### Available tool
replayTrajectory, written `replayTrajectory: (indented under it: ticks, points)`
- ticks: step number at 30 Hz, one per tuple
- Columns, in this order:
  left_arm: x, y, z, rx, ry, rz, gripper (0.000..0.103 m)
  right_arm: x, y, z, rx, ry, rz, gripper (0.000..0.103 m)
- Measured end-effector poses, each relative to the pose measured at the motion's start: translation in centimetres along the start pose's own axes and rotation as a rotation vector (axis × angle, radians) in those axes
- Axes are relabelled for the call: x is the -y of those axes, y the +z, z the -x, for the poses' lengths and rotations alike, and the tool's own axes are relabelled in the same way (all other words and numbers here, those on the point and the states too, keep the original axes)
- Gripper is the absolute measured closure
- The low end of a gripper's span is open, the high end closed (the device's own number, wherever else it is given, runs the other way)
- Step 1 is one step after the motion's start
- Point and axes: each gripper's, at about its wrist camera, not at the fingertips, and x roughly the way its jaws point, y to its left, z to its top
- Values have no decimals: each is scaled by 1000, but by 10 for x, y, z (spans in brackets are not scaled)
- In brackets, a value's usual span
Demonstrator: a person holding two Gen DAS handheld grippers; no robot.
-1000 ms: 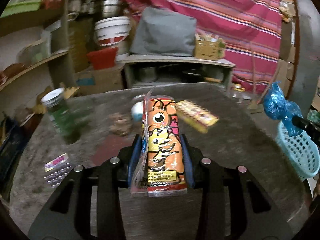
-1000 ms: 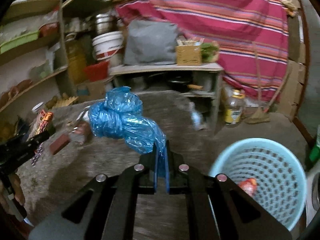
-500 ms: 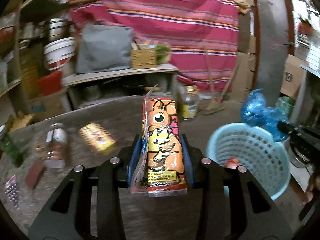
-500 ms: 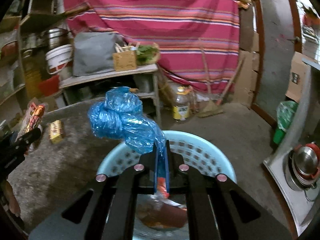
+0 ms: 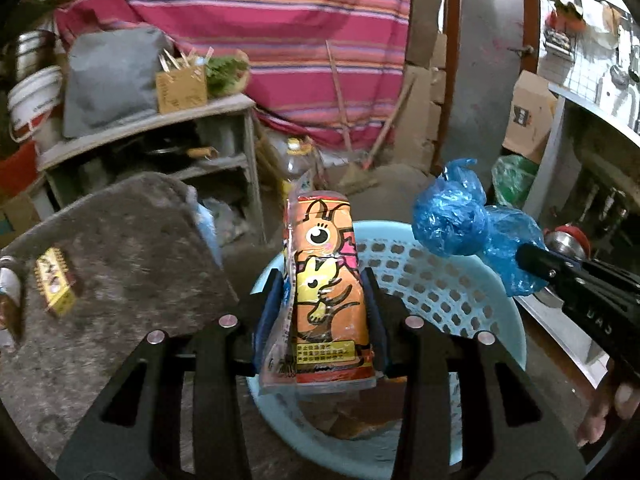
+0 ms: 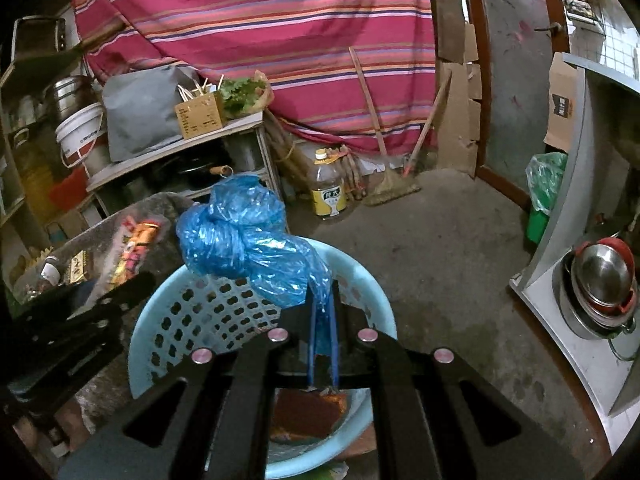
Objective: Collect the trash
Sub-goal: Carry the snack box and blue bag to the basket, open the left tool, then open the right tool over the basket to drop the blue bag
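While I hold both claws above the basket, this is what I see:

Left claw [image 5: 323,308]: pinching an orange snack packet [image 5: 328,292] upright between its pads, over the basket's near rim.
Right claw [image 6: 323,312]: pressed together on the tail of a knotted blue plastic bag [image 6: 244,240]; the bulk hangs over the basket's far rim.
Basket [image 5: 460,288]: pale blue, perforated, on the floor beside the desk; reddish-brown trash lies in its bottom.
Desk [image 5: 132,248]: left of the basket; a yellow packet [image 5: 54,282] lies near its left edge.
Beyond: an oil bottle [image 6: 330,188] on the floor before a striped cloth [image 6: 256,28].
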Motion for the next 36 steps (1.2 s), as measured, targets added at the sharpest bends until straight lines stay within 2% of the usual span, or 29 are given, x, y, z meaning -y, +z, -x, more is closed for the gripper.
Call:
replayTrajectory:
  ticks: [1, 2, 3, 4, 5, 13, 20, 22, 24, 25, 28, 30, 36]
  points:
    - [-1, 1, 0, 0, -4, 10, 59, 2, 0, 0, -2, -1, -3, 97]
    - [-1, 2, 1, 8, -2, 16, 48, 4, -1, 0, -4, -1, -7, 97]
    - [-3, 3, 5, 24, 6, 23, 41, 6, -2, 0, -5, -2, -10, 97]
    - [-5, 3, 8, 35, 12, 26, 30, 6, -2, -1, -7, -3, -12, 97]
    - [-6, 3, 14, 55, 24, 28, 23, 7, -3, -1, -9, -4, -14, 97]
    - [-35, -3, 56, 123, 112, 48, 8, -9, -8, -14, -61, 11, 16, 97]
    - [-89, -21, 93, 143, 236, 85, 6, -40, -17, -32, -122, 14, 72, 94]
    - [-110, -27, 107, 152, 267, 100, 6, -47, -20, -37, -149, 4, 85, 81]
    - [-131, -32, 120, 169, 290, 117, 6, -55, -24, -38, -150, -23, 98, 34]
    - [-142, -35, 126, 177, 306, 123, 6, -57, -24, -37, -140, -36, 104, 30]
    - [-169, -42, 139, 177, 357, 139, 6, -70, -24, -34, -124, -64, 144, 28]
    - [-192, -48, 146, 149, 358, 158, 6, -79, -24, -32, -113, -72, 153, 23]
    - [-246, -68, 162, 139, 470, 190, 5, -116, -19, -16, -43, 53, 134, 23]
